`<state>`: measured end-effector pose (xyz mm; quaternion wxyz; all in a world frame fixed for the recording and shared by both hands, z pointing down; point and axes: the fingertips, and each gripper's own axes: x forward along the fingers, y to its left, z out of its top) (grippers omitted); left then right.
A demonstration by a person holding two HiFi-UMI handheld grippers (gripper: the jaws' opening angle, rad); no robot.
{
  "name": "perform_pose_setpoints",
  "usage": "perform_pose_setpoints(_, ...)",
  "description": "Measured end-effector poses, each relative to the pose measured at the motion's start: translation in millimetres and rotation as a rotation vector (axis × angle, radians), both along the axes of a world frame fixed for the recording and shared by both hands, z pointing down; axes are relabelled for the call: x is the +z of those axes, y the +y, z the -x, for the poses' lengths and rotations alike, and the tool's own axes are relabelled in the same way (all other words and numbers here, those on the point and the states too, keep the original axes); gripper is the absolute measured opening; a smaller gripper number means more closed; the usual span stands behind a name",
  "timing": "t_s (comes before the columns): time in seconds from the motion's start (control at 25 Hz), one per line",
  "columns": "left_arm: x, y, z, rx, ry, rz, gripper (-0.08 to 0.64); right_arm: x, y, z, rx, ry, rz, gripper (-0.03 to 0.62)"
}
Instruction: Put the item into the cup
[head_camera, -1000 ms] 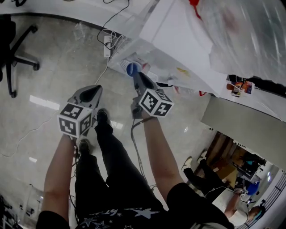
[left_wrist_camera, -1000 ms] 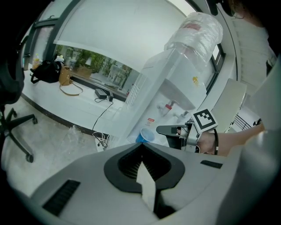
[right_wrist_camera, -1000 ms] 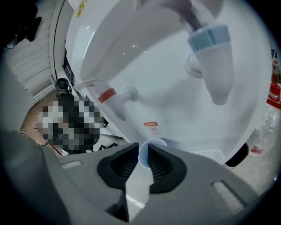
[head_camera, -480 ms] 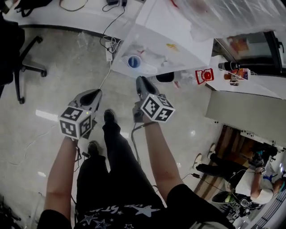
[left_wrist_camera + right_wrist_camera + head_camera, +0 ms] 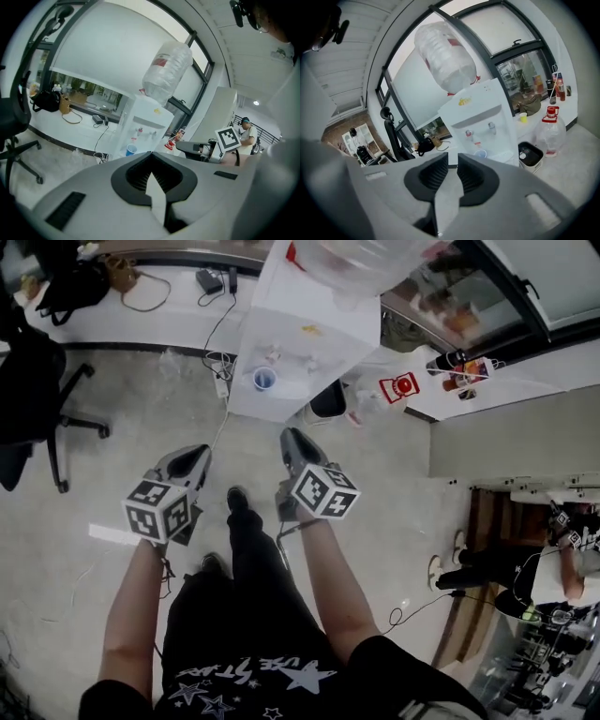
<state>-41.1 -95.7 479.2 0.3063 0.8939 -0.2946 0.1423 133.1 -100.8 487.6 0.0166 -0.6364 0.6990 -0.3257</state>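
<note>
Head view first, asks the checker: what lies nearest?

Recorder: the person's dark trousers (image 5: pixel 239 606), with both forearms stretched forward. Grey two-jaw left gripper (image 5: pixel 199 454) and grey two-jaw right gripper (image 5: pixel 291 437) are side by side over the pale stone floor (image 5: pixel 112 484). Each has its marker cube toward the camera.

Checker: jaws?

Recorder: left gripper view: tips meet, no gap, nothing between them. Right gripper view: jaws stand a narrow slit apart, nothing between them. Neither tool carries anything.

Checker: the cup?

Recorder: small blue cup (image 5: pixel 264 379) stands upright on the drip ledge of the tall white water dispenser (image 5: pixel 309 334), below the taps. It is well ahead of both grippers and untouched. Both gripper views face it.

Checker: around it?

Recorder: clear upturned water bottle (image 5: pixel 166 70) sits on top of the dispenser. Black bin (image 5: pixel 328 401) is just beside the base, on the right. Clear plastic jug with red cap (image 5: pixel 401 388) is beyond the bin. White power strip (image 5: pixel 221 388) lies on the floor left of the base. Black swivel chair (image 5: pixel 52 418) is well to the left.
</note>
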Motion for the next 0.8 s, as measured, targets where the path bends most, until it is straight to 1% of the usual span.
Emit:
perform_pose_setpoints(0.08, -15, 20, 5, 0.015, 0.012, -0.011, 0.006, -16, 23, 8, 0.008, -0.004, -0.016, 0.06)
perform_pose_setpoints(0.2, -34, 59, 13, 0.085, -0.003, -0.042, 0.006, -40, 61, 23, 0.004, -0.003, -0.053, 0.057)
perform_pose_setpoints(0.28, -44, 82, 18, 0.122, -0.011, -0.055, 0.006, -54, 85, 30, -0.004, 0.014, -0.07, 0.057)
perform_pose_setpoints(0.36, -54, 104, 21, 0.146, -0.015, -0.07, 0.006, -65, 109, 34, -0.006, 0.032, -0.064, 0.057)
perform_pose_setpoints(0.48, -65, 130, 21, 0.182, -0.016, -0.085, 0.006, -74, 138, 40, -0.006, 0.033, -0.047, 0.057)
perform_pose_setpoints(0.56, -67, 141, 22, 0.188, -0.01, -0.076, 0.006, -77, 154, 44, -0.006, 0.028, -0.034, 0.057)
perform_pose_setpoints(0.68, -69, 154, 24, 0.163, 0.0, -0.054, 0.006, -84, 176, 46, -0.01, 0.025, -0.03, 0.055)
perform_pose_setpoints(0.8, -76, 169, 25, 0.146, 0.002, -0.052, 0.006, -94, 195, 50, -0.045, 0.035, -0.031, 0.054)
